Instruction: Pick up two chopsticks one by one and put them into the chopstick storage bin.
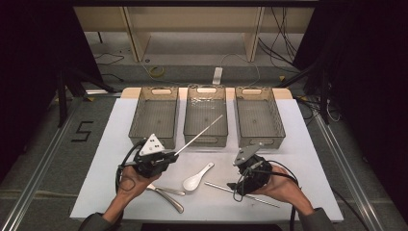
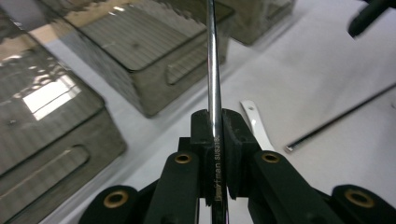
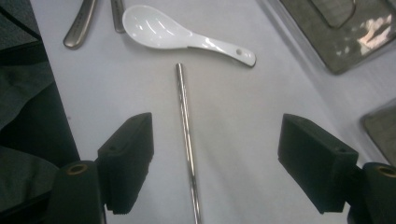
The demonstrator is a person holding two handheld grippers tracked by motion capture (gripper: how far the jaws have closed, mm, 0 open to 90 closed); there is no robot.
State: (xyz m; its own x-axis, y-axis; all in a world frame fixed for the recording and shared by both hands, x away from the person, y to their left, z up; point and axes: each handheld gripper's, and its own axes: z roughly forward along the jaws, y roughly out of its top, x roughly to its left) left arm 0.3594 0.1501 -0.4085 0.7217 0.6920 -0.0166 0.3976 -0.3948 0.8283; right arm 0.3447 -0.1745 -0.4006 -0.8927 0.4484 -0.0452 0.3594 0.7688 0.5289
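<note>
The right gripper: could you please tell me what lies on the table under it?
A metal chopstick lies on the white table between the open right gripper jaws. In the high view, the gripper covers part of it.

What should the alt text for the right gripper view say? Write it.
The right gripper, jaws wide open, hovers over a steel chopstick lying on the white table. A white ceramic spoon lies beyond it.
</note>
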